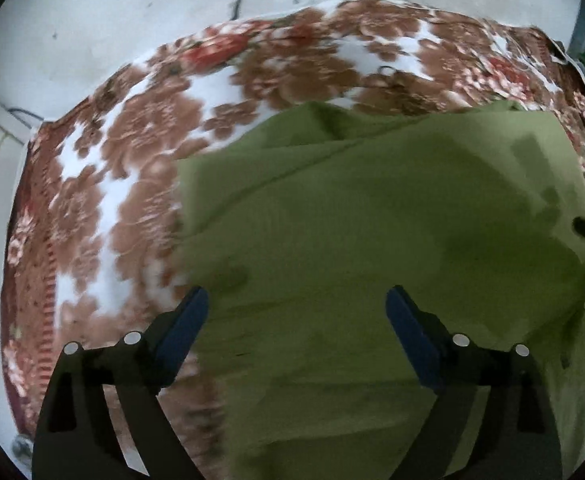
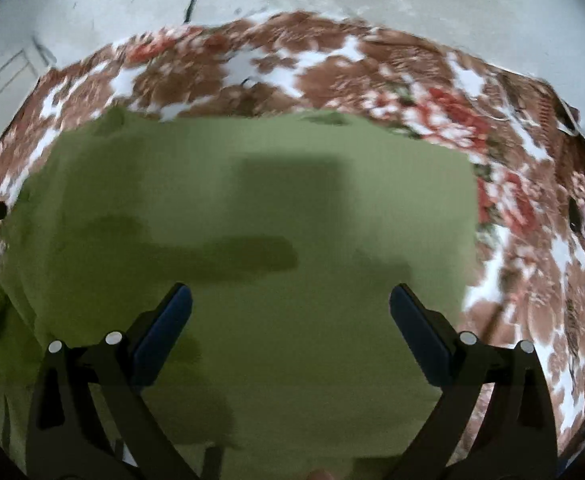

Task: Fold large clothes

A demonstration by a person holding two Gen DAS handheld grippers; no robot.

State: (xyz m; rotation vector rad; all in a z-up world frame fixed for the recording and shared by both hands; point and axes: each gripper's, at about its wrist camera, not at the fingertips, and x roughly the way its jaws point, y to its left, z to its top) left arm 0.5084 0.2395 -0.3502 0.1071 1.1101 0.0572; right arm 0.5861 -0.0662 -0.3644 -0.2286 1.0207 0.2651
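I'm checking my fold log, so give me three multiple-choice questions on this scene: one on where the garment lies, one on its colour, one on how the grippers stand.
1. Where does the garment lie?
A. on the floral blanket
B. on bare floor
C. in a basket

2. What colour is the garment?
A. blue
B. olive green
C. white

3. How do the left gripper and the right gripper stand?
A. both shut on cloth
B. one open, one shut
C. both open, nothing between the fingers

Key: 1 A, blanket shows around the garment's edges; 2 B, it is green in both views; 3 C, in each view the fingers stand wide apart above the cloth.
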